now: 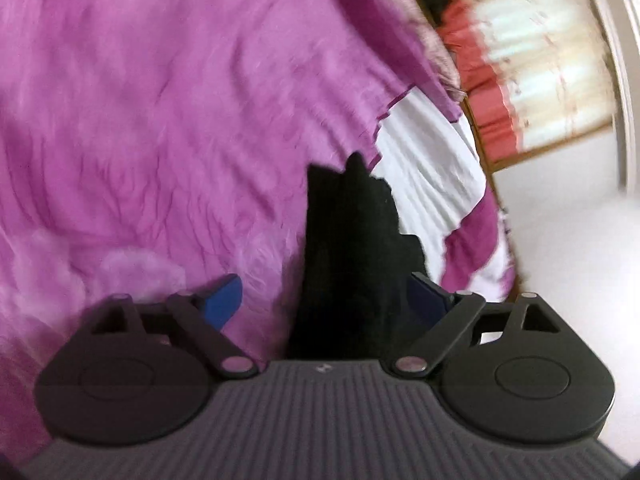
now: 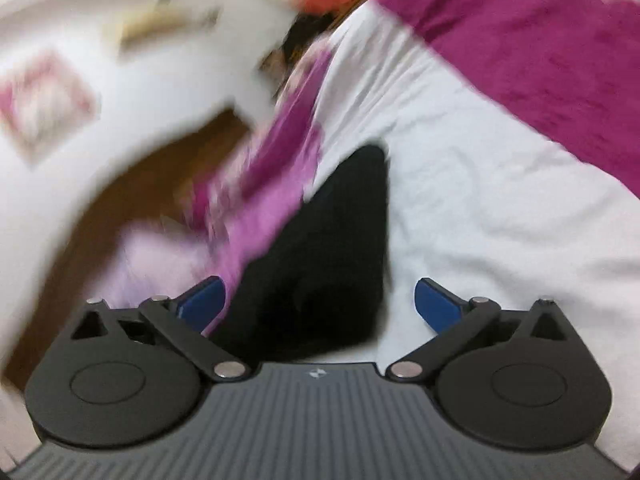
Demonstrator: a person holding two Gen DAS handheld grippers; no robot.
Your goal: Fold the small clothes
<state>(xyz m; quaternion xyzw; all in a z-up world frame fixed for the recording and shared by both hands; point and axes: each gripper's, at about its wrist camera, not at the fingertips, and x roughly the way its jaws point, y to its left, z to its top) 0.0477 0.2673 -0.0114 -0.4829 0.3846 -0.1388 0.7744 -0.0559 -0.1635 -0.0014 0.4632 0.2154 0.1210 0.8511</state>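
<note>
Left wrist view: the left gripper [image 1: 326, 300] has its jaws spread wide, blue pads well apart. A small black garment [image 1: 352, 248] lies between them on a purple blanket [image 1: 140, 120]; the pad on the picture's right sits at the cloth's edge, the other stands clear. A white sheet [image 1: 432, 160] shows beyond.

Right wrist view: badly blurred. The right gripper [image 2: 320, 304] is also wide, gripping nothing. The black garment [image 2: 332, 264] sits between its pads, apparently touching neither, across the white sheet [image 2: 480, 200] and the purple blanket [image 2: 264, 216].

Judging by this, a fold has probably just been laid and let go. The next move calls for picking a fresh edge and closing both grippers on it for another fold.
</note>
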